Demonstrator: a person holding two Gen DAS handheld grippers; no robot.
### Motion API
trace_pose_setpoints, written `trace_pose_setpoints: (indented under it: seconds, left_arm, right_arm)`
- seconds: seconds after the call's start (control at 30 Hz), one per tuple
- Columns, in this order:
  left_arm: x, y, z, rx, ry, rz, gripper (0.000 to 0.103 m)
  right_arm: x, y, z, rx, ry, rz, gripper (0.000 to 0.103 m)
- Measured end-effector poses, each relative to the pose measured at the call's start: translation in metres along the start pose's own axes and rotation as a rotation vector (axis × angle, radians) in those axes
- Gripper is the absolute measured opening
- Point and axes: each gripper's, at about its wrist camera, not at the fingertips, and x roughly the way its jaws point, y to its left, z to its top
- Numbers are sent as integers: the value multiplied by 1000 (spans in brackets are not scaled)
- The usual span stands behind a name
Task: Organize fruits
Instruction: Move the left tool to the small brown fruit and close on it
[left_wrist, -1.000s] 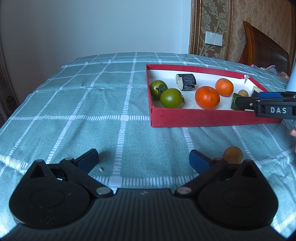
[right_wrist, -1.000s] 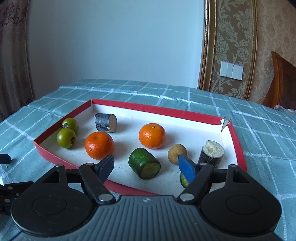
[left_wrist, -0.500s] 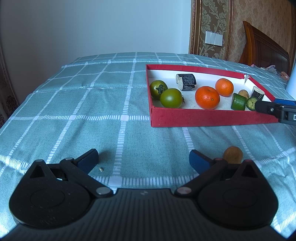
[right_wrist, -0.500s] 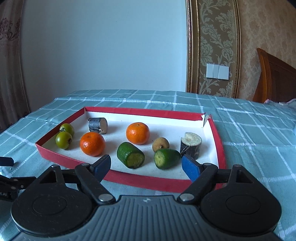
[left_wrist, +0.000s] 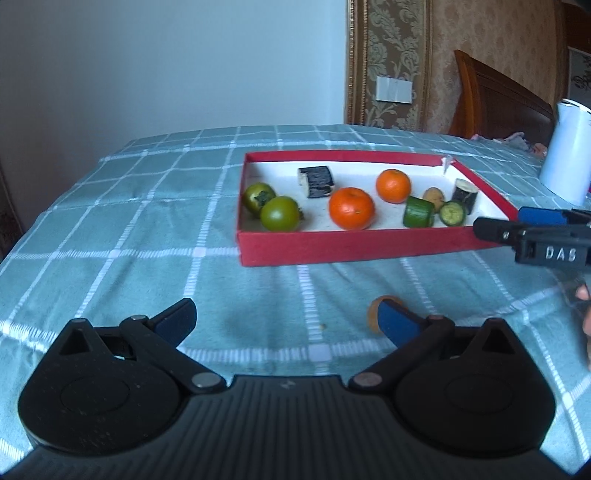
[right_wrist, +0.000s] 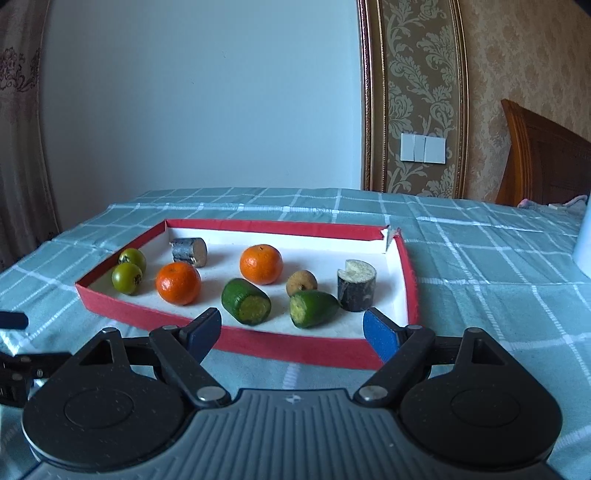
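Teal checked table (left_wrist: 110, 229) carries red tray (left_wrist: 332, 249) of fruits at frame centre. Left gripper (left_wrist: 286, 319) gapes wide, empty, small brown fruit (left_wrist: 373, 314) loose by its right finger. Right gripper (right_wrist: 291, 328) also wide open, empty, before tray's near wall.

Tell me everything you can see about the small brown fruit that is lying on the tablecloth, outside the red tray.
The small brown fruit is round and dull orange-brown. It lies alone on the checked tablecloth, in front of the red tray and apart from it. One blue pad of the open left gripper hides its right part in the left wrist view; whether the pad touches it cannot be told. It is blurred.
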Motion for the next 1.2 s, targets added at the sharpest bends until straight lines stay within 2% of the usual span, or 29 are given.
trace_pose_setpoints:
  seconds: [0.3,0.47,0.63,0.73,0.8,0.93,1.1,1.2]
  left_arm:
    - [9,-23,4,45,14,-34,103]
    - [10,-32,3,78,-2,-21,103]
    - [11,-39,2,107,-29,2,103]
    - [14,-39,2,89,-21,-4,97]
    - [18,-39,3,78,0,-15,87]
    - [23,-41,1,74,22,-19,86]
    - [22,-41,1,66,27,-39,78]
    - [22,-40,1,56,36,-59,69]
  right_arm:
    - [3,-19,-14,15,131,-50,84]
    - [6,-26,-16,57,153,-24,84]
    - [8,-28,-17,75,173,-11,90]
    - [9,-26,-16,65,180,-13,92]
    - [11,-25,-16,56,186,-13,93]
    - [11,-23,-17,43,191,-19,94]
    - [12,-21,-16,32,196,-25,94]
    - [12,-21,-16,29,197,-27,94]
